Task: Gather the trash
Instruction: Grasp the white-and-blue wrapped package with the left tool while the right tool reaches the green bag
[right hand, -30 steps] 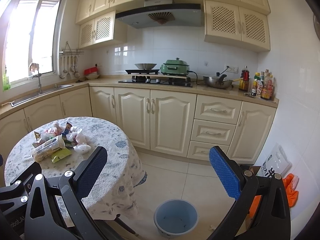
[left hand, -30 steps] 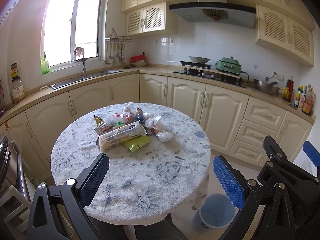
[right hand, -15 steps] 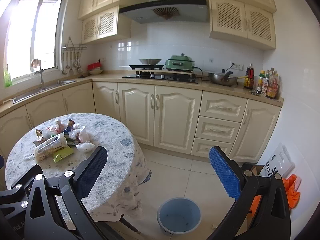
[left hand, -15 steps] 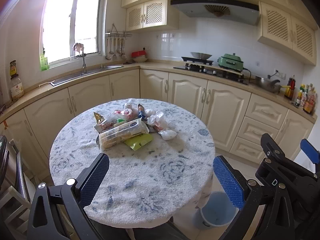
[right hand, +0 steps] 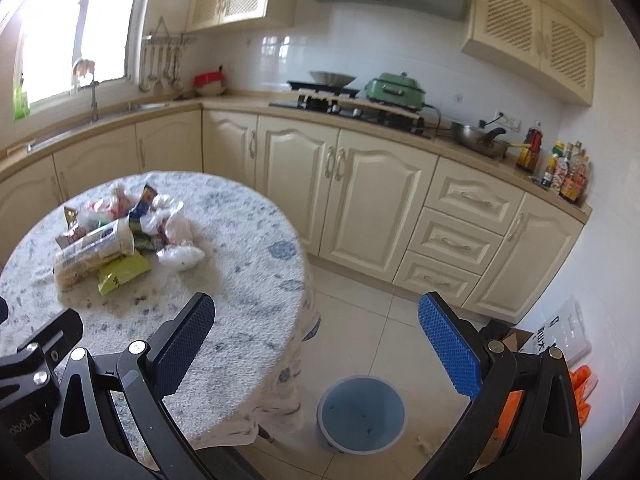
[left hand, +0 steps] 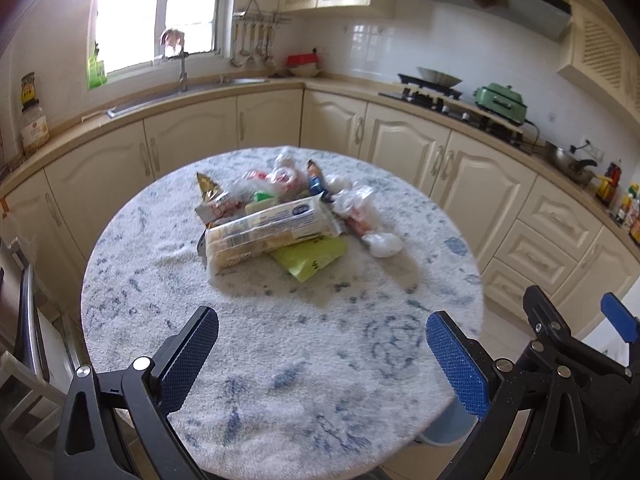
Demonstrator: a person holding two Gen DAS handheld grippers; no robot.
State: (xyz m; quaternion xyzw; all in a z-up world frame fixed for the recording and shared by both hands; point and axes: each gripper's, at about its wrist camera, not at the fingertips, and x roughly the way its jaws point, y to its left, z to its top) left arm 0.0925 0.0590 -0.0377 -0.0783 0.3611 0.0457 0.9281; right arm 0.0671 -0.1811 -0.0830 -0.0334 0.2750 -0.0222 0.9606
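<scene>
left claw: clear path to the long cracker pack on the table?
Probably yes. The left claw is open above bare tablecloth, and nothing lies between it and the cracker pack, which sits atop the pile's near side.

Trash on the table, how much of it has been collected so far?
Nothing looks done: the blue bin on the floor beside the table looks nearly empty. Nothing is in hand either; the left gripper and right gripper are both open and empty. Left to do: the whole pile, including the long cracker pack, green wrapper and white crumpled bag.
</scene>
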